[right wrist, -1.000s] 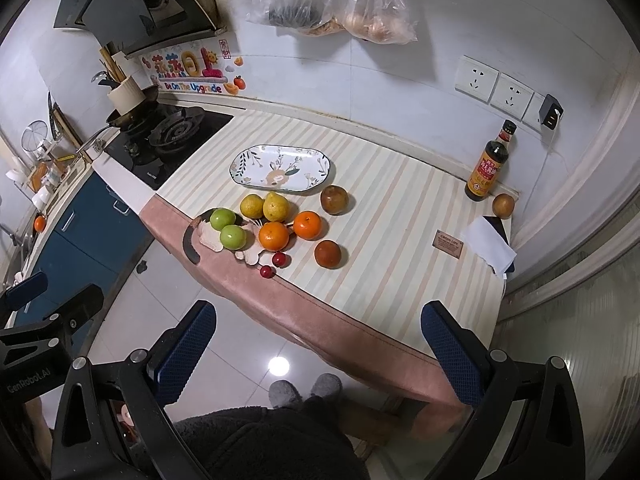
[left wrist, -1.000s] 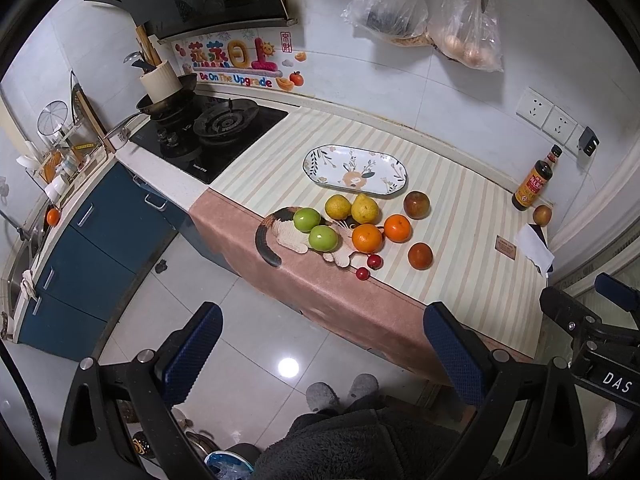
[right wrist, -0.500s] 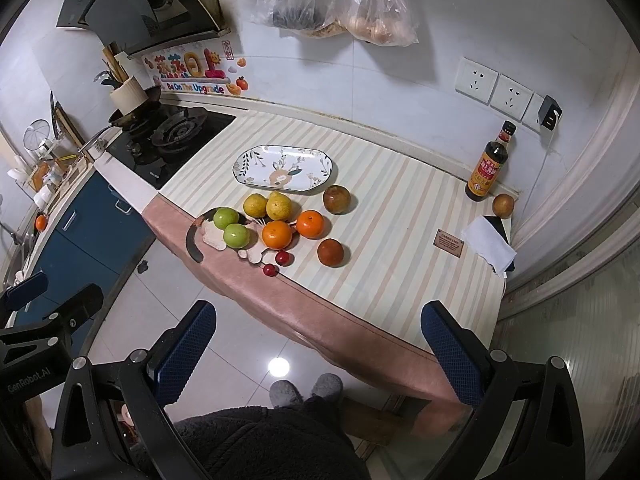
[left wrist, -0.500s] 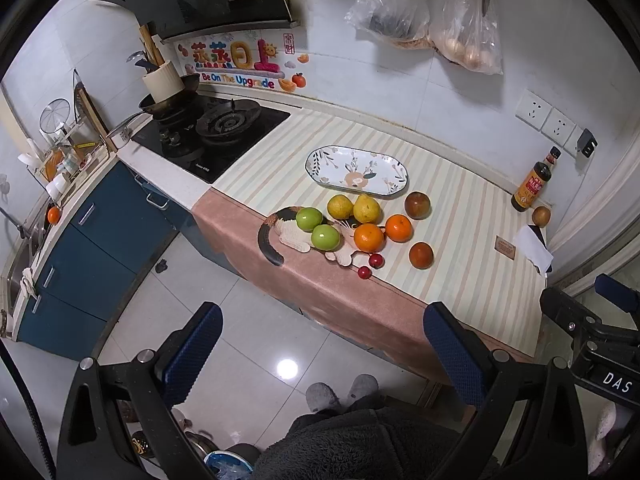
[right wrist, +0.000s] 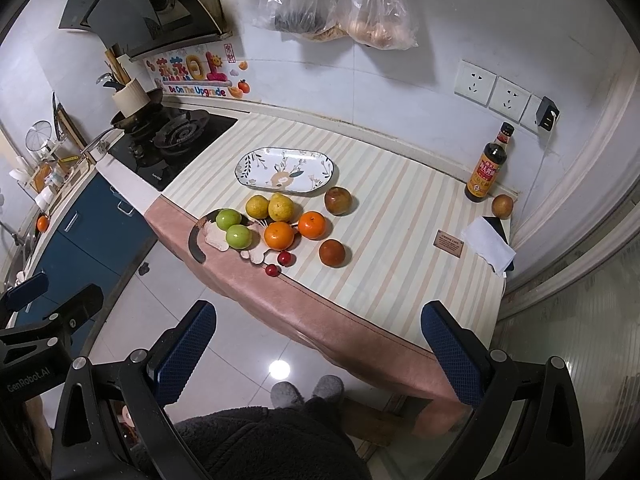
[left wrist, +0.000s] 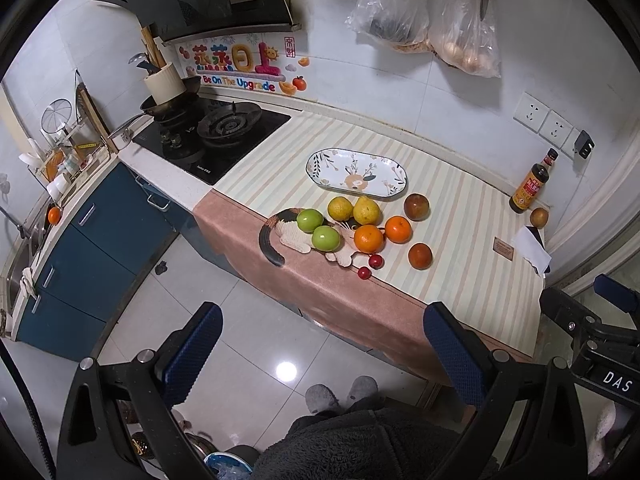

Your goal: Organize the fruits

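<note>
An oval patterned plate (left wrist: 356, 172) (right wrist: 286, 170) lies empty on the striped counter cloth. In front of it lie two green apples (left wrist: 318, 229) (right wrist: 234, 228), two yellow pears (left wrist: 354, 210) (right wrist: 270, 207), two oranges (left wrist: 382, 234) (right wrist: 296, 230), two brownish-red fruits (left wrist: 417, 207) (right wrist: 338, 200) and two small cherries (left wrist: 370, 266) (right wrist: 279, 263). My left gripper (left wrist: 320, 348) and right gripper (right wrist: 318, 344) are both open and empty, held well back from the counter above the floor.
A gas stove (left wrist: 216, 136) with a pan stands left of the cloth. A sauce bottle (right wrist: 489, 168), a lone brown fruit (right wrist: 502, 205), a napkin (right wrist: 488, 244) and a small card (right wrist: 449, 243) sit at the right end. Bags hang on the wall.
Both views have drifted slightly; the counter and fruit sit a little differently in frame. Nothing on the counter has moved and both grippers stay open.
</note>
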Available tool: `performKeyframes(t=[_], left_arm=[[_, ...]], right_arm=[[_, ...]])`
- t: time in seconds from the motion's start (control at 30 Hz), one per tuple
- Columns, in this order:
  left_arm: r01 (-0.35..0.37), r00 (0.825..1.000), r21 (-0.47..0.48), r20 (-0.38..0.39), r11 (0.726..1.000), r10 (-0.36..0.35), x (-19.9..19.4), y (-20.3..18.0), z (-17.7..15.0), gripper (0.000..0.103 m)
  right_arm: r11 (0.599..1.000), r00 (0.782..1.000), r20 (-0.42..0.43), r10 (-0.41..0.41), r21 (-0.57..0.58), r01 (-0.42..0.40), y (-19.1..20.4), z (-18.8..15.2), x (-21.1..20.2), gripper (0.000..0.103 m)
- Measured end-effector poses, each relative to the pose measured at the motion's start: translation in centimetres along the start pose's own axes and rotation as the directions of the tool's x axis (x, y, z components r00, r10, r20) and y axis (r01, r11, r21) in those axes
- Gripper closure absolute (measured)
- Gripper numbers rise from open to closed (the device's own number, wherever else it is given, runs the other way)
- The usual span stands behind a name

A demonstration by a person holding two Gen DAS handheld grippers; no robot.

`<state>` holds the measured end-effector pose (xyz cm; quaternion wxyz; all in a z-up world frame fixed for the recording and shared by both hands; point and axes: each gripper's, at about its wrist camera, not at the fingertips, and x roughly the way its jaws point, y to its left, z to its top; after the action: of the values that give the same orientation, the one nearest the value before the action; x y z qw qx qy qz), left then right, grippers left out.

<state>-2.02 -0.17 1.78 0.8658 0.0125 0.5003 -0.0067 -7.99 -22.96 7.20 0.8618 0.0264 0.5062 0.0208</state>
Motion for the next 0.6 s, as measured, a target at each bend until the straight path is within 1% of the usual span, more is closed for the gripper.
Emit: performKeyframes(t=[0.1, 0.13, 0.23, 0.6], left_arm=[[0.0, 1.0, 0.0, 0.002, 1.0, 0.0, -0.2, 0.0, 0.0, 0.0], [0.001, 1.0, 0.001, 0.004, 1.0, -0.001, -1.4, 0.8, -0.1, 0.0], [0.001, 1.0, 0.001, 0.008, 1.0, -0.001, -2.1, 0.8, 0.1, 0.0], [0.003, 1.0, 0.0, 0.013, 1.0, -0.003, -2.3, 0.7, 0.3, 0.0]], right_arm=[[1.0, 1.0, 0.002, 0.0, -0.001, 0.0, 0.0, 0.0, -0.1, 0.0], [1.0, 1.0, 0.004, 0.001, -0.001, -0.001, 0.0, 0.0, -0.3, 0.0], [1.0, 1.0, 0.01, 0.001, 0.002, -0.001, 0.4, 0.3, -1.2, 0.0], [1.0, 1.0, 0.017, 0.005, 0.004, -0.005, 0.3, 0.7, -1.6, 0.0]])
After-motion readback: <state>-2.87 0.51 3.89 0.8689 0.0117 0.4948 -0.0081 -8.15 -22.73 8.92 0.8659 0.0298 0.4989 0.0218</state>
